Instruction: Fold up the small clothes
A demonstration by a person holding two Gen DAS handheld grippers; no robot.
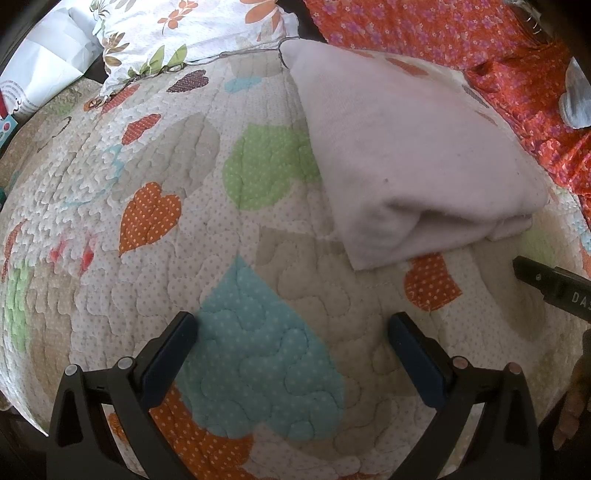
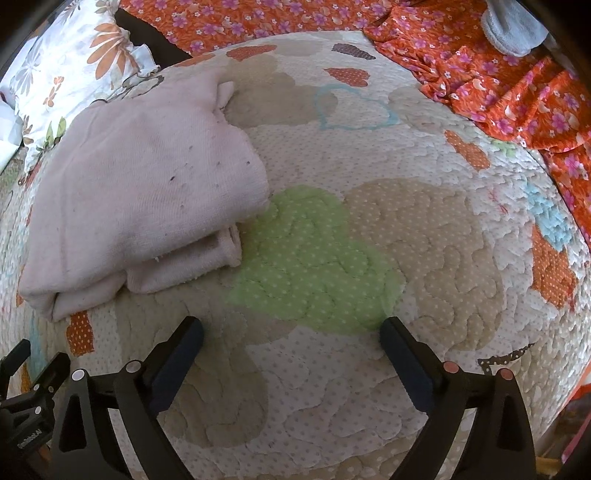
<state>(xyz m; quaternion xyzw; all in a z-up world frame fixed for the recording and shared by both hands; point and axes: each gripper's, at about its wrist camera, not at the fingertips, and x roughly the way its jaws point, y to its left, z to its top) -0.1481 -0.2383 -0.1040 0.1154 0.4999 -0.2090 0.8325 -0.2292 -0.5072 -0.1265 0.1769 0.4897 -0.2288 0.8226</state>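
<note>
both grippers, left gripper (image 1: 291,328) and right gripper (image 2: 291,332), hover with jaws wide and empty; pinch the folded pink cloth (image 2: 144,192) by its layered edge, lower left of frame.

The folded pink cloth (image 1: 413,155) hides its own inner layers and the quilt (image 1: 258,206) beneath, the right gripper (image 1: 554,288) is cut off by the left view's edge with its printed lettering broken, and the grey item (image 2: 513,26) runs past the frame.
</note>
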